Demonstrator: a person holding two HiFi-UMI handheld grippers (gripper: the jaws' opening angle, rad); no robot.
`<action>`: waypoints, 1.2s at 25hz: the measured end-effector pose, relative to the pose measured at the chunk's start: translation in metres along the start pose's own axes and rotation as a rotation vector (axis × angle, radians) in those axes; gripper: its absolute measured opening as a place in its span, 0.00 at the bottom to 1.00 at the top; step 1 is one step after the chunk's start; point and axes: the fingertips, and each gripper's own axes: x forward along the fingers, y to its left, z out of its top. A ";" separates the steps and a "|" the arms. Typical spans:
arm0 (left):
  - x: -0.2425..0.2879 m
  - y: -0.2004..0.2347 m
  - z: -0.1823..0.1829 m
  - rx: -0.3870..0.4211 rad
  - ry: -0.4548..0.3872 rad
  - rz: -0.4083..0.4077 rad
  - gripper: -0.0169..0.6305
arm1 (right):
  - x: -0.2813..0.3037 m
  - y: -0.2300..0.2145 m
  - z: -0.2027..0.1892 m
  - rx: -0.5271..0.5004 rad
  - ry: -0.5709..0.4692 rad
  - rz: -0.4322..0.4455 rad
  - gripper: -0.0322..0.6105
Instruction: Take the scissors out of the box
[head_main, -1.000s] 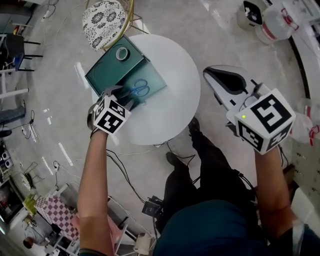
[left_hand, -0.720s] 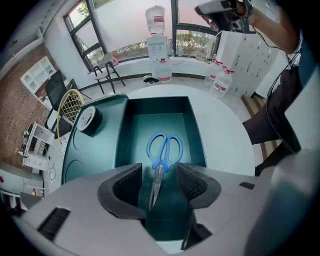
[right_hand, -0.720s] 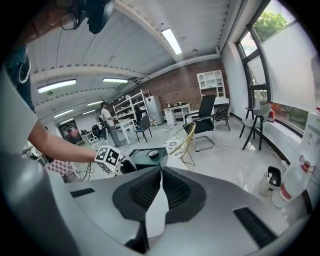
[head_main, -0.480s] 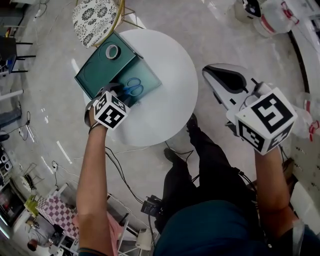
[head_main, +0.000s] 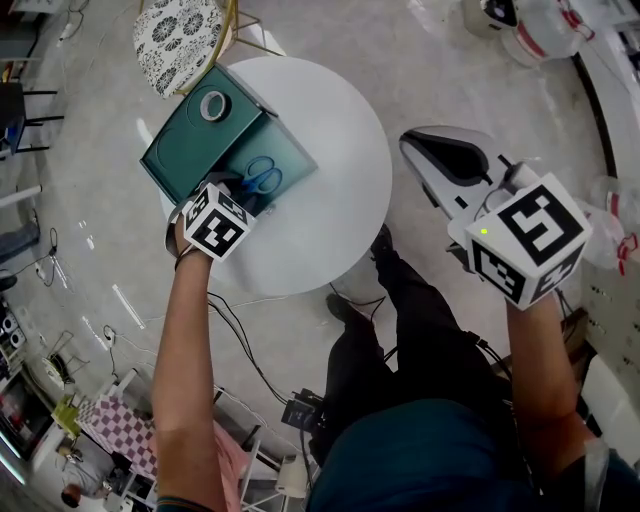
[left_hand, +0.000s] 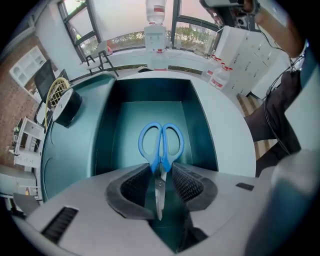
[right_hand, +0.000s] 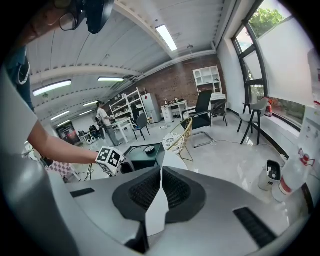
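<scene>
The left gripper (left_hand: 160, 175) has its jaws a little apart. In the narrow gap lie the steel blades of the scissors (left_hand: 161, 150), with a sliver of space on either side (no squeeze that I can see). The blue handles lie just beyond the jaw tips, pointing away — flat on the floor of the teal box (left_hand: 125, 125), which sits open on the round white table (head_main: 340, 170). A tape roll (left_hand: 67, 106) rests on the lid (left_hand: 70, 150). The right gripper (right_hand: 161, 175) hangs well off to the side of the table — jaws pressed together, nothing between them.
</scene>
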 end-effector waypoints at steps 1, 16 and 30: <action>-0.001 0.000 0.000 -0.011 -0.008 0.003 0.27 | 0.000 0.002 0.000 -0.001 0.002 0.002 0.11; -0.040 0.008 0.016 -0.123 -0.160 0.111 0.25 | -0.003 0.032 0.024 -0.043 -0.009 0.016 0.11; -0.183 -0.006 0.018 -0.233 -0.389 0.267 0.25 | -0.039 0.100 0.087 -0.134 -0.099 0.062 0.11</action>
